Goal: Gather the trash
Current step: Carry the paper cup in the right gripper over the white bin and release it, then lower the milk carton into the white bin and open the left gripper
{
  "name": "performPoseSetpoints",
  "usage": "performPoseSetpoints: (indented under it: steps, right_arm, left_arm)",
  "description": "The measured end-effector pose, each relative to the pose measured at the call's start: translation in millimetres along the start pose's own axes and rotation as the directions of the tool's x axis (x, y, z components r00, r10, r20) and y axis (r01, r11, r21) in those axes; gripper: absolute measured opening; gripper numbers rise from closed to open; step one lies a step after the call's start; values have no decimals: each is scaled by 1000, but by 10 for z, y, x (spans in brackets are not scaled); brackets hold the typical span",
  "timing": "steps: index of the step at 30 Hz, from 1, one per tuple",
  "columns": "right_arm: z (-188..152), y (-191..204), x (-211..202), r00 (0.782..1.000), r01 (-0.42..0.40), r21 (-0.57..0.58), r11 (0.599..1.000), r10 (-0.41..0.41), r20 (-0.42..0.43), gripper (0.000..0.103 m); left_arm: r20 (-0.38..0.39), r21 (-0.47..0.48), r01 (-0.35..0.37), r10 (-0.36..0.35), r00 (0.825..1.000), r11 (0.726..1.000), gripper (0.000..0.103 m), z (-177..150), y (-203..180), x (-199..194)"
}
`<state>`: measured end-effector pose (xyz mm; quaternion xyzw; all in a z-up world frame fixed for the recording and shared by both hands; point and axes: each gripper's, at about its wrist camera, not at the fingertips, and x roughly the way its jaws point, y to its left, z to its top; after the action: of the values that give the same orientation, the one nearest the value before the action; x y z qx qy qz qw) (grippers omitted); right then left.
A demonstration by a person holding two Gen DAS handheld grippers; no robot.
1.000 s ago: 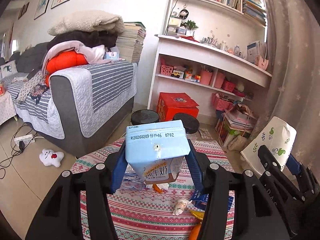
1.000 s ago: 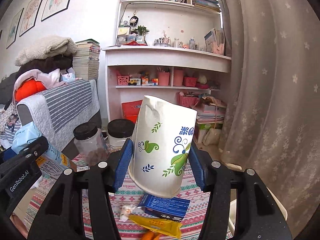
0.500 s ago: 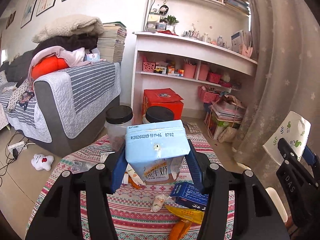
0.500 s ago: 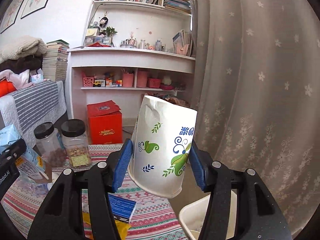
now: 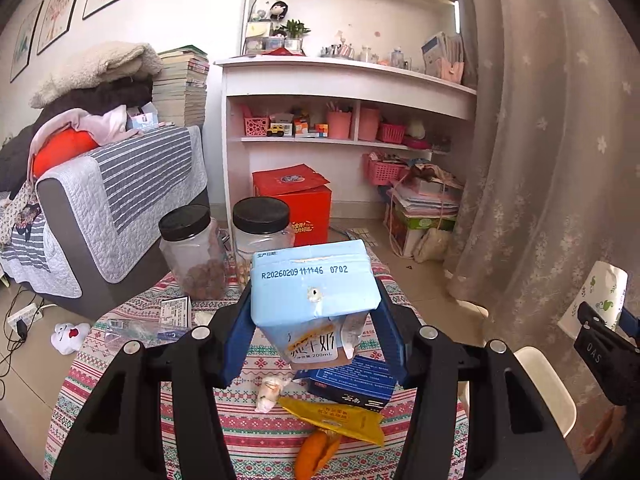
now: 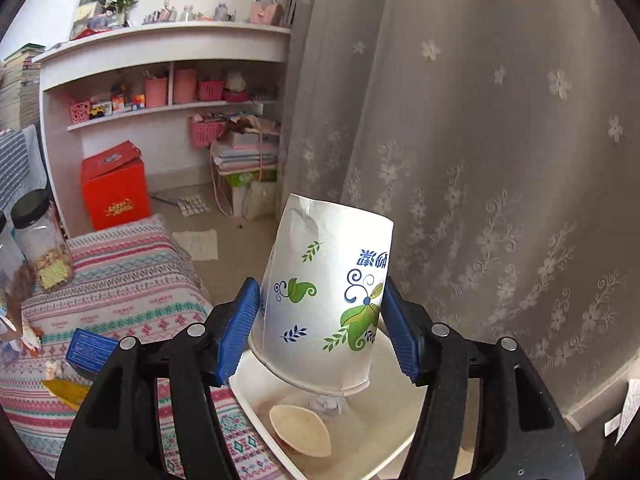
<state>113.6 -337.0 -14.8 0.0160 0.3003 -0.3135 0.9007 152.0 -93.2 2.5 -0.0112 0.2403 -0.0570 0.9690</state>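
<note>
My left gripper (image 5: 316, 334) is shut on a light blue milk carton (image 5: 314, 296) and holds it above the striped tablecloth (image 5: 256, 432). My right gripper (image 6: 320, 328) is shut on an upside-down white paper cup (image 6: 320, 304) with green leaf print, directly over a white trash bin (image 6: 384, 436) beside the table. The bin holds a crushed cup (image 6: 300, 432) and a crumpled paper ball (image 6: 328, 406). In the left wrist view the cup (image 5: 600, 296) and bin (image 5: 544, 388) show at far right. A yellow wrapper (image 5: 332, 418), orange peel (image 5: 316, 452), blue box (image 5: 352, 380) and tissue (image 5: 270, 390) lie on the table.
Two black-lidded jars (image 5: 192, 252) (image 5: 262, 232) stand at the table's far side. A leaflet (image 5: 174, 312) and clear wrapper (image 5: 128, 330) lie at left. A grey sofa (image 5: 112, 200) is left, a white shelf (image 5: 344, 112) and red box (image 5: 296, 200) behind, a curtain (image 6: 480, 140) at right.
Both grippers swung to the right with their loads. The paper cup went from over the table to over the white bin. The jars and table trash came further into the left view.
</note>
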Motion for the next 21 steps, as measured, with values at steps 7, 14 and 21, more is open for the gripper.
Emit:
performPoseSetpoints:
  steps: [7, 14, 21]
  right_arm:
    - [25, -476, -4, 1000, 18, 156, 988, -19, 8, 96]
    - [145, -834, -75, 990, 91, 268, 959, -117, 84, 96]
    - [187, -1236, -118, 980, 119, 400, 909, -172, 99, 96]
  left_arm:
    - [-17, 56, 76, -75, 997, 995, 55, -73, -377, -18]
    - [-78, 70, 189, -183, 980, 980, 55, -106, -830, 34]
    - [-135, 37, 345, -338, 932, 938, 55, -65, -1428, 89]
